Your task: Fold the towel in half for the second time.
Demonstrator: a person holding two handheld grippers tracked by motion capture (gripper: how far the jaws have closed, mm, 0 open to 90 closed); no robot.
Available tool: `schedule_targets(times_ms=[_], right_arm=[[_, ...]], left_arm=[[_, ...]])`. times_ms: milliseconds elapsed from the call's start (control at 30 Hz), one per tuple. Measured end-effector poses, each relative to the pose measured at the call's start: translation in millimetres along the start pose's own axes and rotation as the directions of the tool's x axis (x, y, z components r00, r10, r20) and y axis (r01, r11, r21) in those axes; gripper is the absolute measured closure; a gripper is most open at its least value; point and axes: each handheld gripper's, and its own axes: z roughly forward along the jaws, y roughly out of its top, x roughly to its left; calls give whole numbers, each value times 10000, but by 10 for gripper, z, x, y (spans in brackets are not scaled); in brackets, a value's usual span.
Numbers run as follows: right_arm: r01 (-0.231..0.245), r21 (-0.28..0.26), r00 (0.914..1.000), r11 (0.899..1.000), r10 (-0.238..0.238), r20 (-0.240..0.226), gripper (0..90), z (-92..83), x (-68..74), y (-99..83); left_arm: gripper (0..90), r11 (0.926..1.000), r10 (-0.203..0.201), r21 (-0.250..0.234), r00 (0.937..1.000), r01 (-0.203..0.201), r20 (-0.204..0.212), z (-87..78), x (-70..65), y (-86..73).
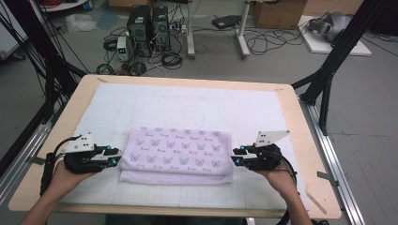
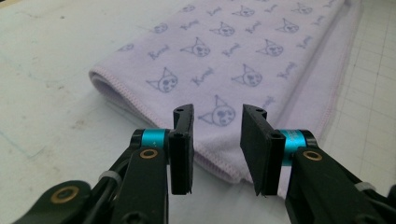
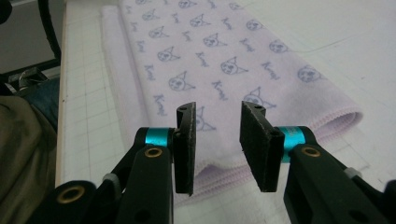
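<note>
A folded lilac towel (image 1: 177, 155) printed with small cartoon faces lay on the near middle of a white gridded mat (image 1: 187, 105), its layered edges showing at the near side; the left gripper (image 1: 110, 156) sat just beside the towel's left end, jaws parted with a gap between them and nothing held; the right gripper (image 1: 239, 155) sat just beside the right end, jaws likewise apart and empty; the mat covered a wooden table (image 1: 306, 140); computer towers (image 1: 149, 28) and loose cables stood on the floor beyond.
</note>
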Motion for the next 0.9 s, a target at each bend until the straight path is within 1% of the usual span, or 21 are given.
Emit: schedule_targets(times_ms=[100,167,233,267,333,367,433,467,533,633,700,767,800,900], right_arm=[[186,401,9998,9990,-186,16,642,118,20,-17],[113,506,9999,9987,-112,-32,641,200,36,-55],[158,608,9999,9980,-154,-62,645,263,50,-103],[126,633,9999,9979,-122,-71,649,286,60,-129],[156,835,9998,9964,-145,-127,668,321,79,-184],[149,927,9998,9956,-135,-164,680,332,85,-214],[148,1119,9997,9936,-126,-205,696,348,95,-279],[157,1213,9998,9925,-139,-159,699,350,96,-309],[65,1087,9999,9941,-50,-135,699,323,105,-341],[219,965,9998,9951,-216,-45,697,275,122,-321],[255,792,9997,9965,-256,0,693,249,144,-283],[338,544,9994,9979,-335,-59,687,243,161,-240],[388,475,9992,9981,-382,-136,683,251,169,-220],[526,576,9983,9970,-511,-263,663,297,189,-204]], left_arm=[[647,9997,-31,263,9999,28,131,127,-2,-26],[651,9988,-31,491,9998,20,210,205,-1,-62],[666,9971,-66,756,9997,48,247,260,1,-111],[670,9959,-104,905,9996,78,280,277,6,-139],[678,9944,-163,1044,9995,133,271,292,10,-196],[678,9951,-234,963,9994,207,268,284,8,-217],[677,9951,-296,953,9992,270,254,262,5,-235],[676,9951,-248,966,9995,228,202,253,1,-239],[675,9949,-210,992,9996,193,165,228,-3,-234],[675,9964,-153,835,9998,142,124,185,-6,-202],[675,9977,-135,668,9997,122,197,168,-5,-170],[675,9985,-129,532,9994,112,307,181,-18,-144],[673,9984,-35,572,9993,14,375,194,-21,-135],[661,9970,41,768,9987,-79,499,261,-42,-151]])
